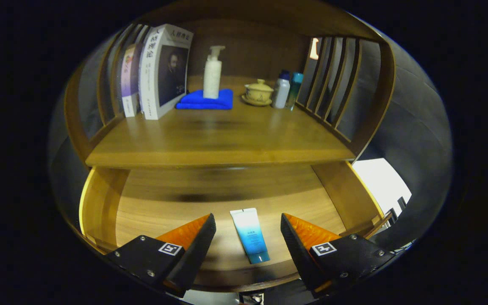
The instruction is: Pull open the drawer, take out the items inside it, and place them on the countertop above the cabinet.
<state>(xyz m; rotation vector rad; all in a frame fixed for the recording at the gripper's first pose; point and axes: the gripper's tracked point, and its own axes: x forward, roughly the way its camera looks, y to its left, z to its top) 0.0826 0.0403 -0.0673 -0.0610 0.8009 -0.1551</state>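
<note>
Gripper: the gripper (248,231) is spread wide above the drawer, and its two fingers touch nothing.
Tube: a white-and-blue plastic tube (250,235) with a teal cap lies flat on the drawer floor, between the two fingers and apart from both; the cap end points toward the drawer's front edge.
Drawer: the light wooden drawer (100,203) is pulled out under the countertop; the tube is the one item seen inside it.
Countertop: the brown wooden countertop (218,140) has a bare front part; at the back stand upright books (155,72), a white pump bottle (212,74) on a folded blue cloth (206,101), a beige lidded cup on a saucer (259,92), a white bottle (281,90) and a teal bottle (295,87).
Sides: wooden slat rails (333,84) close the shelf at both sides.
</note>
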